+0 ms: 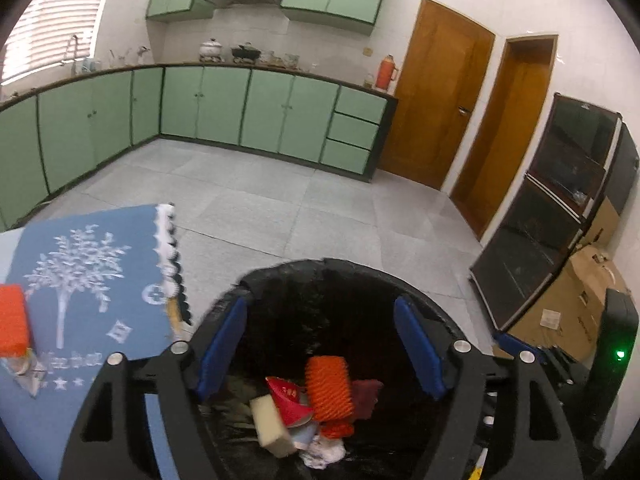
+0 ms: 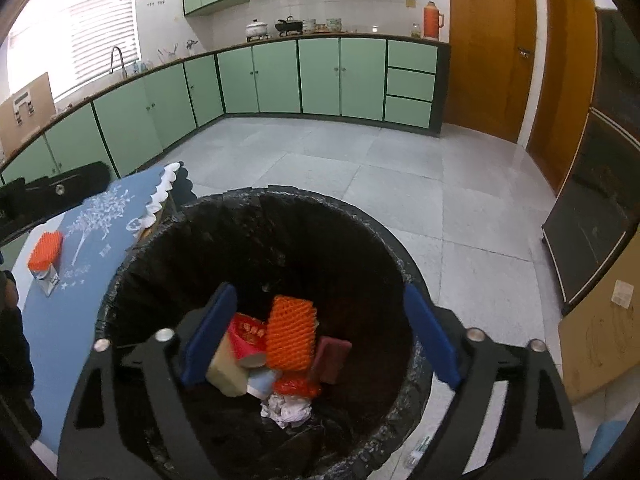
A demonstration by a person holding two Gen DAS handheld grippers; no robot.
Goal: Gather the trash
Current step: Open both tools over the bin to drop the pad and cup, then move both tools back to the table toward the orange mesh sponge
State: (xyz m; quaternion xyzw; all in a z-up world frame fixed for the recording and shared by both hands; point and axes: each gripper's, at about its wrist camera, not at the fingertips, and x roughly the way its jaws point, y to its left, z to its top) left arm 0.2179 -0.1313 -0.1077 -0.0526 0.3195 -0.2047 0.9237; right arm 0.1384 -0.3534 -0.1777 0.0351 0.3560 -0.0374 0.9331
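Note:
A round bin with a black liner stands on the floor beside the table. Inside lie an orange foam net, a red paper cup, a beige sponge, a dark red pad and crumpled white paper. My left gripper hangs open over the bin, holding nothing. Above the same bin my right gripper is also open and empty. On the blue tablecloth another orange foam net lies on a small carton.
Green cabinets line the far walls, with two wooden doors to the right. A dark glass cabinet and cardboard boxes stand at right. Grey floor tiles stretch beyond the bin.

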